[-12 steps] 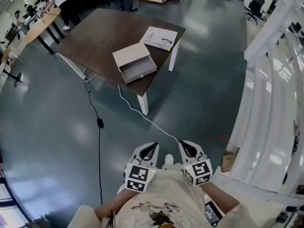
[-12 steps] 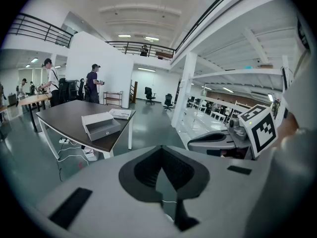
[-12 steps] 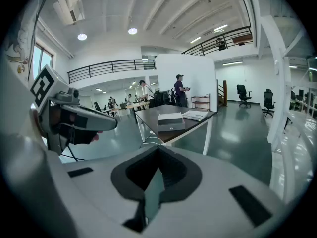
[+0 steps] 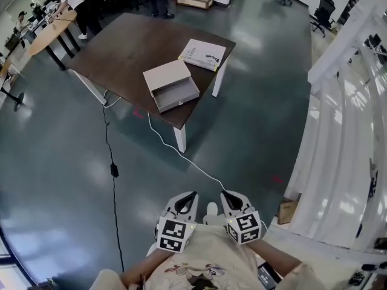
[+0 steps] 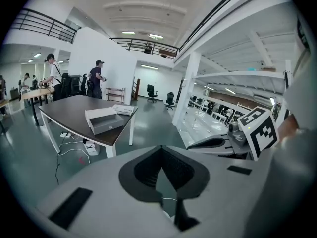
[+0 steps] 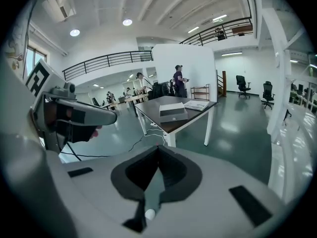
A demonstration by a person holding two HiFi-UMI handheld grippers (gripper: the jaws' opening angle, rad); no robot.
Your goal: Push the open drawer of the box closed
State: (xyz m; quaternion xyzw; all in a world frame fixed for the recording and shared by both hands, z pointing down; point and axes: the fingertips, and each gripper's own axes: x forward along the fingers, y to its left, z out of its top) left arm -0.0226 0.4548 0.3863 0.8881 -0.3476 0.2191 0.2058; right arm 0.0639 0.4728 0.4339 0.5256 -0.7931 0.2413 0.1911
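Observation:
A beige box (image 4: pixel 168 75) stands near the front edge of a dark brown table (image 4: pixel 121 47), with its grey drawer (image 4: pixel 178 95) pulled out toward me. The same box (image 5: pixel 101 119) shows far off in the left gripper view and in the right gripper view (image 6: pixel 173 113). Both grippers hang close to my body, well away from the table. My left gripper (image 4: pixel 186 200) is shut and holds nothing. My right gripper (image 4: pixel 230 197) has its fingers together, also with nothing in it. They point toward the table, side by side.
A white booklet (image 4: pixel 202 54) lies on the table behind the box. A white cable (image 4: pixel 181 154) and a black cable (image 4: pixel 112 162) run across the dark floor between me and the table. A white railing (image 4: pixel 338 119) is on the right, and people stand at desks (image 4: pixel 51 26) at the far left.
The head view has shifted a little. Both grippers sit slightly lower in the picture and nearer my body. Their jaws are as before, and the drawer is still out.

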